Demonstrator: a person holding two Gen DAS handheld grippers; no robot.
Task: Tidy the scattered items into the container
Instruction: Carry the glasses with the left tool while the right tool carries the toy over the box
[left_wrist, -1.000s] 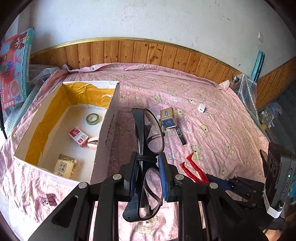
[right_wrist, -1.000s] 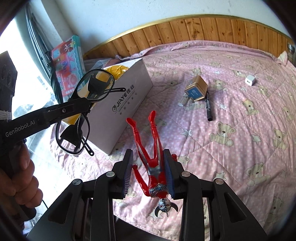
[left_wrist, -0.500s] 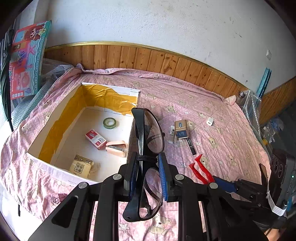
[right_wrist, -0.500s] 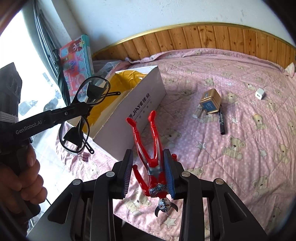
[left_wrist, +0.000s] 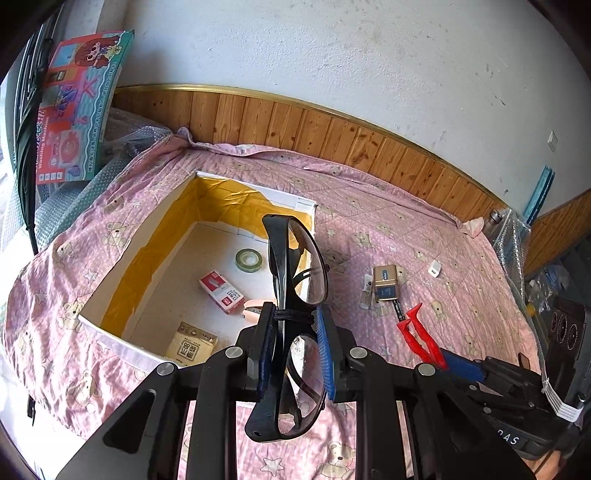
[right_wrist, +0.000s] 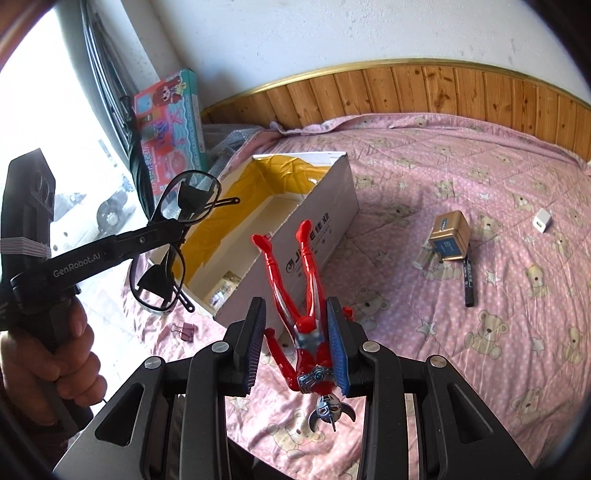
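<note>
Between the pads of the left hand-held gripper (left_wrist: 294, 349): glasses (left_wrist: 291, 295), black frame, clamped at the bridge, one lens ahead of the fingertips and one behind, temples folded. Judged light and stiff, but the lenses look scratch-prone and the thin bridge could twist; the bridge hold seems sound, and a low release inside the box would suit better than a drop.

Between the pads of the right hand-held gripper (right_wrist: 295, 345): figure (right_wrist: 301, 317), red and silver, gripped about the torso, legs pointing forward, head hanging behind the fingertips. Judged hard plastic, light, smooth-sided, with jointed limbs that may swing; the torso is the firmest place to hold.

Ahead and left of both grippers: box (left_wrist: 110, 338), white outside, yellow-lined, open top, on the pink bed (left_wrist: 461, 266). It already holds a tape roll (left_wrist: 248, 258), a red carton (left_wrist: 221, 291) and a tan carton (left_wrist: 190, 345).

Ahead and right, loose on the bed: gold block (right_wrist: 448, 236), marker (right_wrist: 468, 282), white plug (right_wrist: 542, 220). Near the box corner: binder clip (right_wrist: 184, 329), small and springy, likely best pinched across its body.
</note>
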